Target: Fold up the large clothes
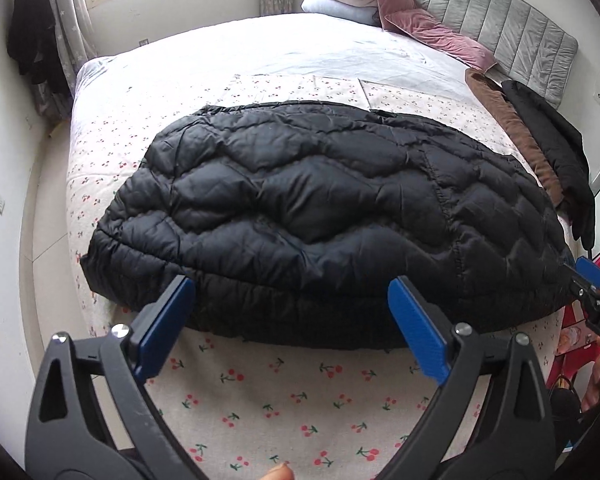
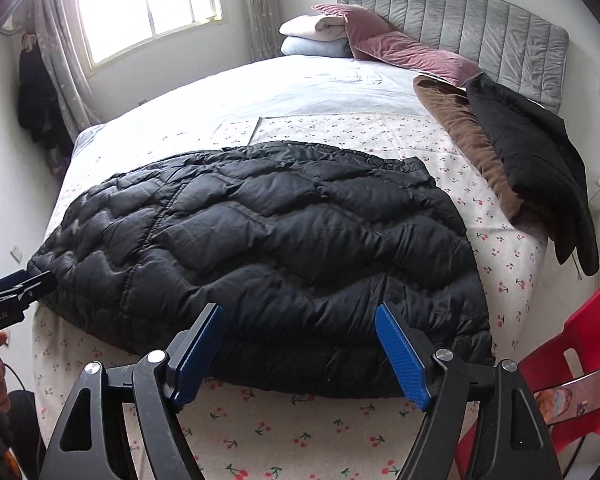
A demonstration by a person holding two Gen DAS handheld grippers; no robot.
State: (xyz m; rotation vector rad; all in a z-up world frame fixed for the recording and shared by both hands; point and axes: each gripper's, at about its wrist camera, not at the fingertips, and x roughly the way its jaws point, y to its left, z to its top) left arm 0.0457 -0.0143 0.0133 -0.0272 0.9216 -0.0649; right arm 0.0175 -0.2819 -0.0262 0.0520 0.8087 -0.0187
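Note:
A black quilted puffer jacket [image 1: 320,208] lies spread flat on the bed's cherry-print sheet [image 1: 284,392]; it also shows in the right wrist view [image 2: 268,248]. My left gripper [image 1: 292,292] is open and empty, its blue pads just short of the jacket's near hem toward the left. My right gripper [image 2: 300,320] is open and empty at the near hem toward the right. Each gripper shows at the edge of the other's view, the right one in the left wrist view [image 1: 592,276] and the left one in the right wrist view [image 2: 20,284].
A brown garment [image 2: 460,136] and a black garment [image 2: 532,160] lie stacked on the bed's right side. Pink pillows [image 2: 400,52] and folded blankets [image 2: 316,36] sit by the grey headboard [image 2: 480,28]. A red chair [image 2: 572,380] stands at the right, by the bed's near corner.

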